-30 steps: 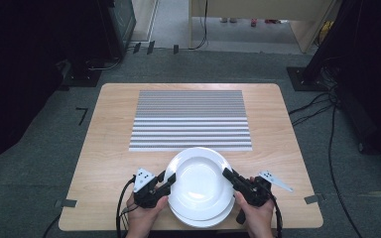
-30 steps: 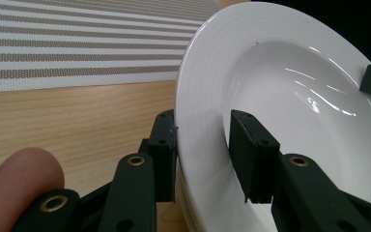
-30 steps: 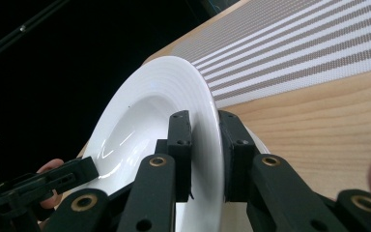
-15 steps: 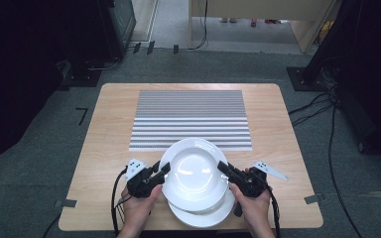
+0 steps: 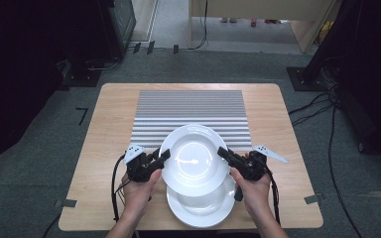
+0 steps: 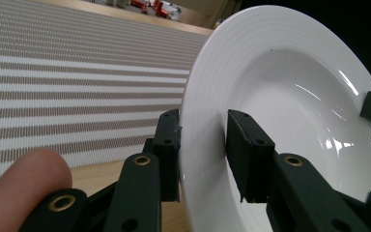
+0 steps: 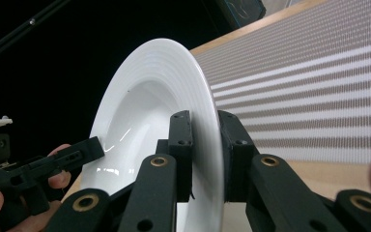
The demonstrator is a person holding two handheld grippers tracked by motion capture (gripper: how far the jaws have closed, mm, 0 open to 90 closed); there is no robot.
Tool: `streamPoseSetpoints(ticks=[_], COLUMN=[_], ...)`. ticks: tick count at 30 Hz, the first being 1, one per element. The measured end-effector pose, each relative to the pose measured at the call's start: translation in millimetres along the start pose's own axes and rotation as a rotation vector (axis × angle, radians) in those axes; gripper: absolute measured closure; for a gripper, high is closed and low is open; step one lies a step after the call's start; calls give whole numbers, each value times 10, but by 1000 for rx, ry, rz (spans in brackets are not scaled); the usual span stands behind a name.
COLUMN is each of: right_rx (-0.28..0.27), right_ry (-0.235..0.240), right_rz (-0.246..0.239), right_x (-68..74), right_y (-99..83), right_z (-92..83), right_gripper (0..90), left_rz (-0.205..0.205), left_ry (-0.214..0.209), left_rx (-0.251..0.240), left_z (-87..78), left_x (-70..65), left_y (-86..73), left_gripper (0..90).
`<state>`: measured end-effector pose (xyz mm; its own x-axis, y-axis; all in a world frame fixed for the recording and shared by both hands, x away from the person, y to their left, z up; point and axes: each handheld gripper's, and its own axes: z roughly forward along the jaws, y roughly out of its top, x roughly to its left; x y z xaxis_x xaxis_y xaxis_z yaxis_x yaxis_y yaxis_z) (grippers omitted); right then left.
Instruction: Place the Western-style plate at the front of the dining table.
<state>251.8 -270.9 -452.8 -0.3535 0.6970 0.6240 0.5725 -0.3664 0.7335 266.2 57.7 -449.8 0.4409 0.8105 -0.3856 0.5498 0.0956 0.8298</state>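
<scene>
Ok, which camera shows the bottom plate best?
The high view: the bottom plate lies on the table, partly covered by the lifted plate. The two gripper views give close-ups of the lifted plate's rim between the jaws.

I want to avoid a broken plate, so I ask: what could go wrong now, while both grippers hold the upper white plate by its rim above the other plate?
1. The left gripper and the right gripper pinch only the thin, glossy rim of the upper plate, so it might slip.
2. The lower plate lies partly beneath it; a drop would likely strike it.
3. If one hand moves faster, the plate may tilt and twist out of the grip.
</scene>
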Motion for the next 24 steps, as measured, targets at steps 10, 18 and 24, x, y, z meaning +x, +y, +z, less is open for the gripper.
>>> streamPoseSetpoints(ticks=[10, 18, 24], right_rx=[5, 21, 26], right_ry=[-2, -12, -19], right_rz=[-13, -27, -27], right_x=[-18, -81, -131], right_y=[262, 445, 563], right_z=[191, 375, 507], right_gripper=[798, 794, 790], left_rz=[-5, -21, -18], left_ry=[3, 8, 15], left_rx=[5, 14, 17], left_z=[206, 368, 473], left_x=[111, 207, 258], left_y=[257, 398, 500], left_gripper=[670, 670, 669])
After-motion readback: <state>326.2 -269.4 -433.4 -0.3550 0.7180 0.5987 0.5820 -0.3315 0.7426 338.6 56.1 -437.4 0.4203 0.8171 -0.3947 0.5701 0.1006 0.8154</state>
